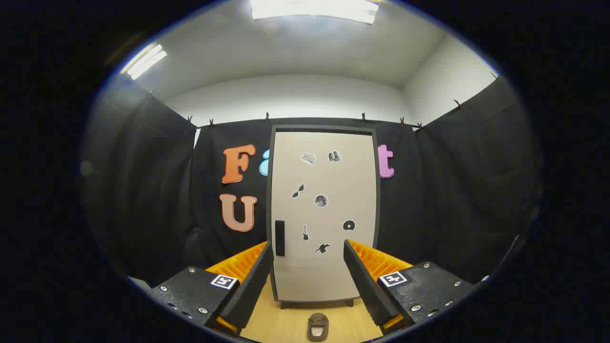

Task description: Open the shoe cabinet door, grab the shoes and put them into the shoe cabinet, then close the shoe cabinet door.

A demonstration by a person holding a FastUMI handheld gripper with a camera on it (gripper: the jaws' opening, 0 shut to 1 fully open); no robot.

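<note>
The shoe cabinet (324, 214) stands upright beyond my fingers, on the wooden table against the black cloth wall. Its pale door is closed, edged by a dark frame and dotted with several small stickers. A dark handle (279, 237) sits on the door's left side, just above my left fingertip. A small brown shoe (318, 327) lies on the table between my fingers, close in front of the cabinet's foot. My gripper (307, 247) is open, its two fingers spread wide to either side of the lower door, with nothing held.
The light wooden table top (286, 324) runs from under my fingers to the cabinet. Black cloth walls close in on the left, back and right. White ceiling lamps shine overhead.
</note>
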